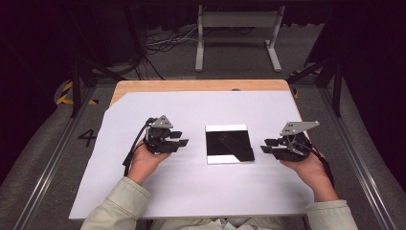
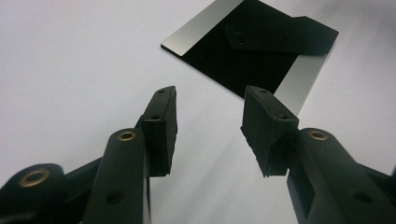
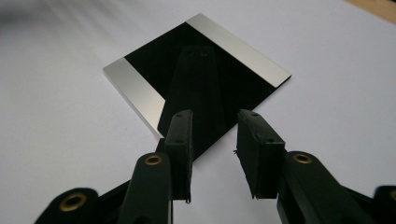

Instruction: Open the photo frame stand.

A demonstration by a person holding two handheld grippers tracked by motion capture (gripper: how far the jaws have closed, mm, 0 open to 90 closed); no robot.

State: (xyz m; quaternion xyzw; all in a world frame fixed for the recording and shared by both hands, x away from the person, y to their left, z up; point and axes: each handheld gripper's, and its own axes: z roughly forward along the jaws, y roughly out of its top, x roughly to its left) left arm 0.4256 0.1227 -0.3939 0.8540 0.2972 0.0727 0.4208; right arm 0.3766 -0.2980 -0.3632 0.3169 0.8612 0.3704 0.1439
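A flat, square, glossy black plate with mirror-bright silvery bands along two opposite edges [image 1: 229, 143] lies in the middle of the white sheet [image 1: 191, 191] that covers the wooden tabletop [image 1: 191, 85]. It sits flush on the sheet, apart from both tools. Seen from above, the left hand-held gripper [image 1: 181, 139] is at the plate's nine o'clock and the right hand-held gripper [image 1: 268, 145] at its three o'clock, each pointing inward at it.

In the left gripper view, the left hand-held gripper [image 2: 209, 123] has its jaws spread with nothing between them, and the plate [image 2: 247, 51] lies well ahead, toward one o'clock. In the right gripper view, the right hand-held gripper [image 3: 214, 149] also stands open and empty, with the plate's near corner [image 3: 196, 93] just beyond its tips at twelve o'clock.

The plate looks rigid and thin, most likely glass or polished acrylic, so it should not flex but could chip or crack if pinched hard at a corner or dropped. It reflects the jaws sharply, which suggests a slick surface where rubber pads may slide and leave marks. It is probably light. As it lies flat, there is little edge to catch; the better hold seems to be across its thin thickness at mid-edge, after tipping or sliding one side up. The other tool could steady the opposite edge so it does not skate across the paper.
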